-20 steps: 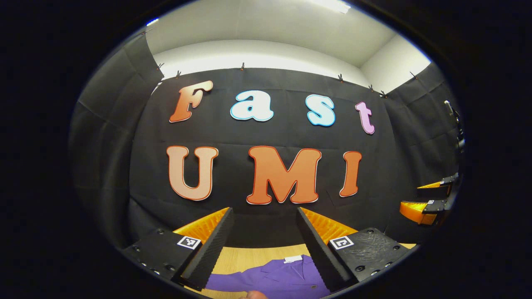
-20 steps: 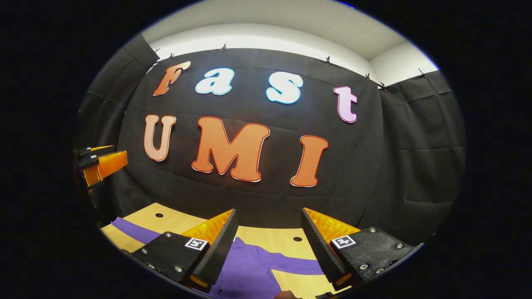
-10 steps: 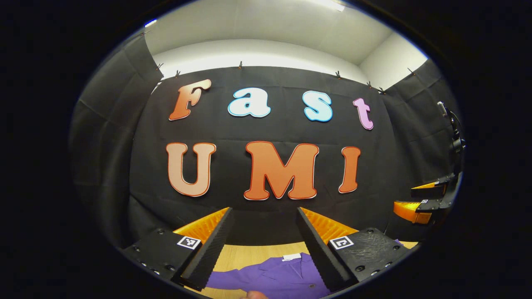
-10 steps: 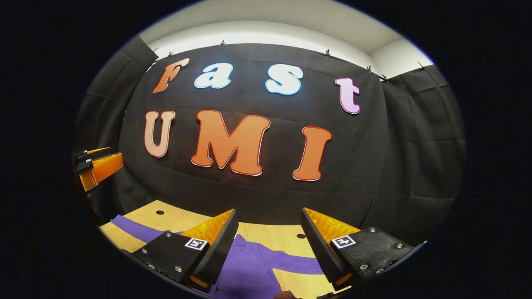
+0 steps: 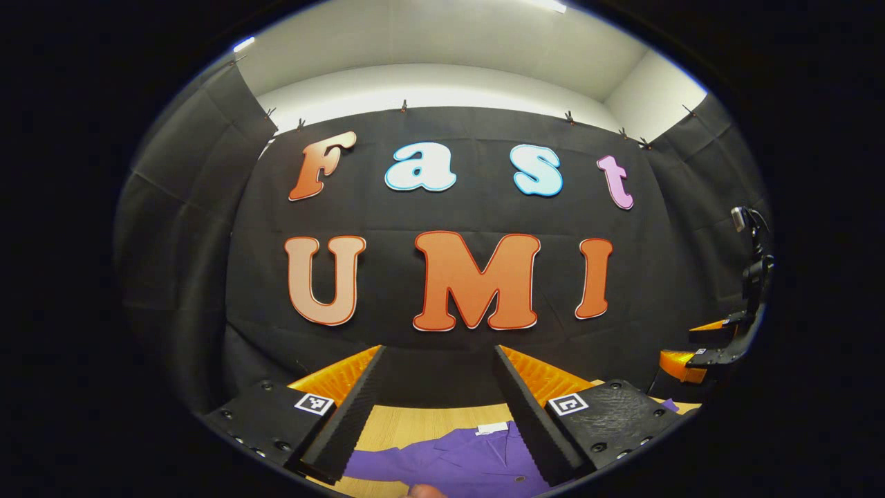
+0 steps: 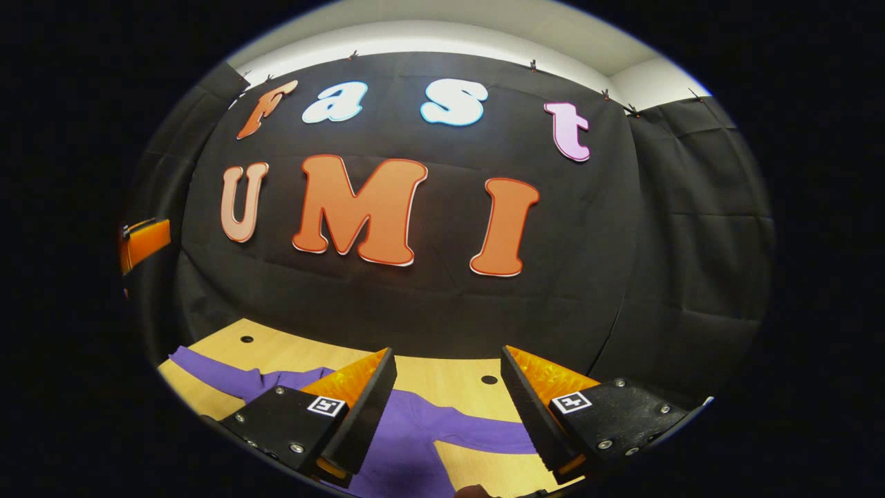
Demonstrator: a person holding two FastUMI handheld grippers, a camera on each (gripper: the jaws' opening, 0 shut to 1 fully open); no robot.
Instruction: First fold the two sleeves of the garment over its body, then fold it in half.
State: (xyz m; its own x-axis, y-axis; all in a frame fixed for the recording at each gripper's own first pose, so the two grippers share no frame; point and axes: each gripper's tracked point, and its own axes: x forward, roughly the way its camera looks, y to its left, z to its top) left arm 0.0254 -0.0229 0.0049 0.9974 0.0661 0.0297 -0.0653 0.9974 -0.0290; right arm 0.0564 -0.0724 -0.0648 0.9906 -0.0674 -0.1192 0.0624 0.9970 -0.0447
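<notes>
A purple garment (image 5: 463, 460) lies flat on the wooden table (image 5: 415, 419), its collar and white neck label toward the back wall. In the right gripper view the purple garment (image 6: 408, 443) spreads with one sleeve (image 6: 207, 365) running out to the left and another sleeve (image 6: 484, 437) to the right. My left gripper (image 5: 439, 391) hangs open above the collar, nothing between its fingers. My right gripper (image 6: 448, 394) is open too, held above the garment's right side. The right gripper (image 5: 698, 349) also shows at the far right edge of the left gripper view.
The wooden table (image 6: 442, 377) has small round holes (image 6: 489, 380) near its back edge. Black cloth walls close in the booth behind and on both sides. The left gripper's orange finger (image 6: 142, 242) pokes in at the left edge of the right gripper view.
The right gripper has tipped downward, bringing more of the table and garment into its view. In the left gripper view the right gripper has sunk lower at the right edge.
</notes>
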